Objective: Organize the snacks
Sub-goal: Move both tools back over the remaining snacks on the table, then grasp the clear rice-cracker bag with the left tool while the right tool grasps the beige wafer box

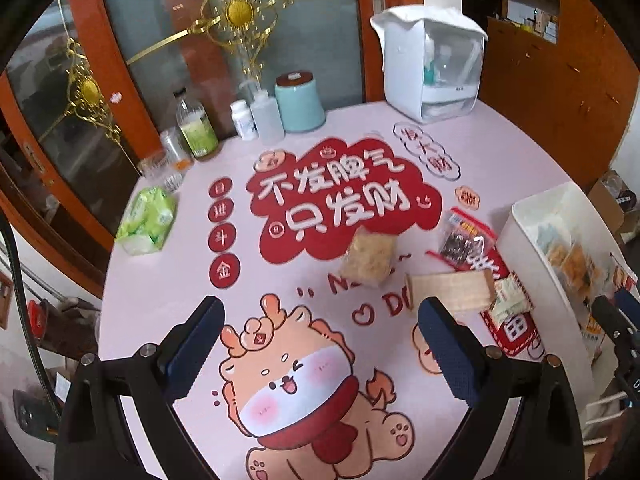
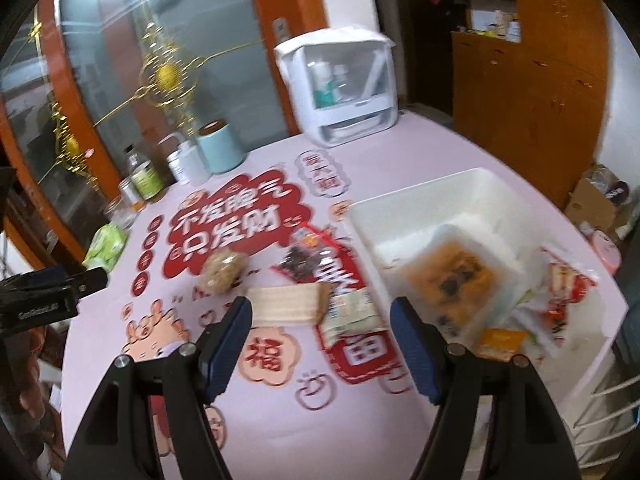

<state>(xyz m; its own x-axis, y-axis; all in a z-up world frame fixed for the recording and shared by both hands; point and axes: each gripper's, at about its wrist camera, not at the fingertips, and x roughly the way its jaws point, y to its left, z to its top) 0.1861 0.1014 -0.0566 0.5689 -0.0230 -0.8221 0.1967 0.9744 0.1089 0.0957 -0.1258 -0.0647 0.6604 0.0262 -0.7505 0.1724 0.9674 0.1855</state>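
Both grippers hang released and empty over the counter: left gripper, right gripper. Loose snack packets lie beside the white bin, which holds more.

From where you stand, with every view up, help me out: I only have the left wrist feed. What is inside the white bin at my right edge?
Observer: The white bin holds a clear pack of golden-brown snacks; its far end looks bare.
Operator: Is the right gripper carrying anything?
Observer: No. The right gripper is open with nothing between its pads.
Operator: Anything beyond the bin?
Observer: Yes, a red and white packet lies on the bin's far side, by the table edge.
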